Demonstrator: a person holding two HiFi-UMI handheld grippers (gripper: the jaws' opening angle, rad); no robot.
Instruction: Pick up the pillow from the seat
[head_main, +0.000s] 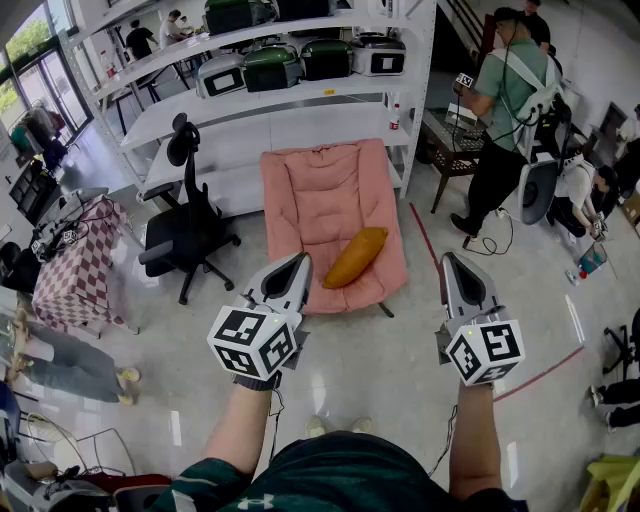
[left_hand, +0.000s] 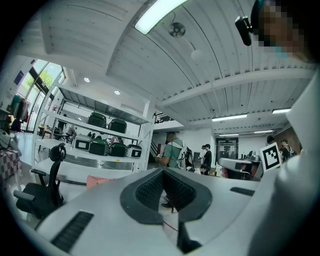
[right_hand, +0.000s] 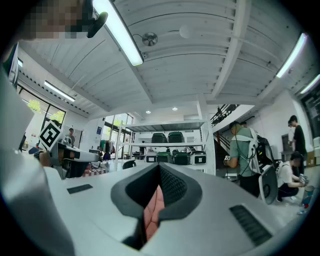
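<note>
An orange, elongated pillow (head_main: 355, 257) lies slantwise on the lower part of a pink padded seat (head_main: 318, 200) on the floor ahead of me. My left gripper (head_main: 301, 260) hovers just left of the pillow, over the seat's front edge, with its jaws together and nothing between them. My right gripper (head_main: 447, 258) is held to the right of the seat over bare floor, shut and holding nothing. In the left gripper view the shut left gripper (left_hand: 162, 170) points level into the room, with a corner of the seat (left_hand: 97, 181) low at left. The right gripper view shows pink seat fabric (right_hand: 152, 212) through the slit under its closed jaws.
A black office chair (head_main: 190, 225) stands left of the seat. White shelving (head_main: 270, 95) with green and black cases is behind it. A checkered-cloth table (head_main: 75, 265) is at far left. A red floor line (head_main: 425, 235) runs right of the seat. A standing person (head_main: 505, 110) and seated people are at right.
</note>
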